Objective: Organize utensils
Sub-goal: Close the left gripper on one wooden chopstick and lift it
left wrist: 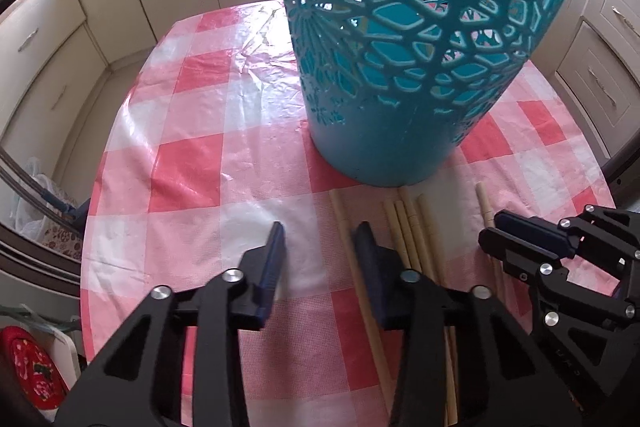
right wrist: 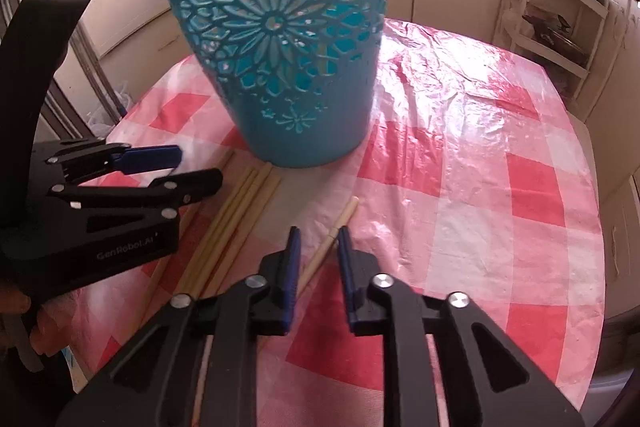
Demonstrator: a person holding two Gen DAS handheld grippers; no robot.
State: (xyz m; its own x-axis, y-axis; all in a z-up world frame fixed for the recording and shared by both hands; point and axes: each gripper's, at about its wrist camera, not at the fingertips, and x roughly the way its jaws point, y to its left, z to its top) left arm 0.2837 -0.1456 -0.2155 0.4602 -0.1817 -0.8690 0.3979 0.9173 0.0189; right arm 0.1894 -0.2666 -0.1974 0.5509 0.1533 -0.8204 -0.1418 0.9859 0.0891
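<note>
A teal holder (left wrist: pixel 400 67) with cut-out flower patterns stands upright on the tabletop (left wrist: pixel 192 155), which is covered by a red-and-white checked plastic cloth. In front of its base lie pale wooden chopsticks (left wrist: pixel 412 227), most of them bunched side by side, their ends close to the holder. One chopstick (left wrist: pixel 348 231) lies a little to the left of the bunch, and a single chopstick (right wrist: pixel 340 223) lies apart on the other side. The left gripper (left wrist: pixel 320 231) points down at the tabletop with its fingers partly apart; there is only bare cloth in the gap, and its right finger sits over the leftmost chopstick without a clear grip on anything. The right gripper (right wrist: pixel 318 233) also points down, with its fingers drawn close together on either side of the single chopstick; whether the pads actually press on it cannot be told from these views. In the left wrist view the right gripper shows at the right edge, just beside the bunch. Cream cabinets (left wrist: pixel 48 39) surround the table.
</note>
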